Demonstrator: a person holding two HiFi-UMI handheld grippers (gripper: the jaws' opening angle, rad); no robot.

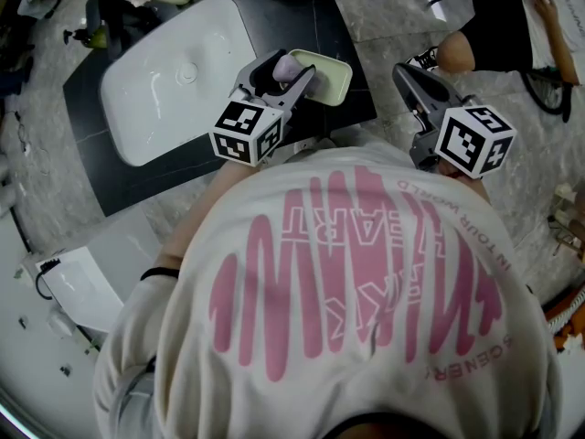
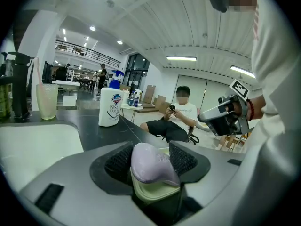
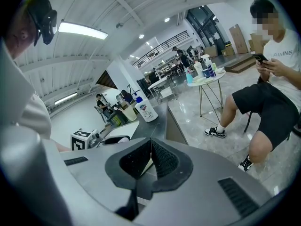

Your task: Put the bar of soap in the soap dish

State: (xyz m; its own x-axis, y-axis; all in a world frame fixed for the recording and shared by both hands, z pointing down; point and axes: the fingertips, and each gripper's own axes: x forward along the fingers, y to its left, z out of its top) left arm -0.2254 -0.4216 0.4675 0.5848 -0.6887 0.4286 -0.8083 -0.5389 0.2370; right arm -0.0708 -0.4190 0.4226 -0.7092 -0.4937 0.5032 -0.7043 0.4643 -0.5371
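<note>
The lilac bar of soap (image 2: 151, 163) lies tilted on the pale green soap dish (image 2: 155, 192), right between the jaws of my left gripper (image 2: 151, 152). The jaws are spread, and the right pad (image 2: 184, 158) stands clear of the bar's top. The dish sits directly beneath the jaw tips on the dark counter (image 1: 101, 172). The white sink (image 1: 155, 90) is to that gripper's left, with a hand-wash bottle (image 2: 109, 108) ahead of it on the left. My right gripper (image 3: 150, 142) hangs well off to the right beyond the counter's edge, pads pressed together on nothing.
</note>
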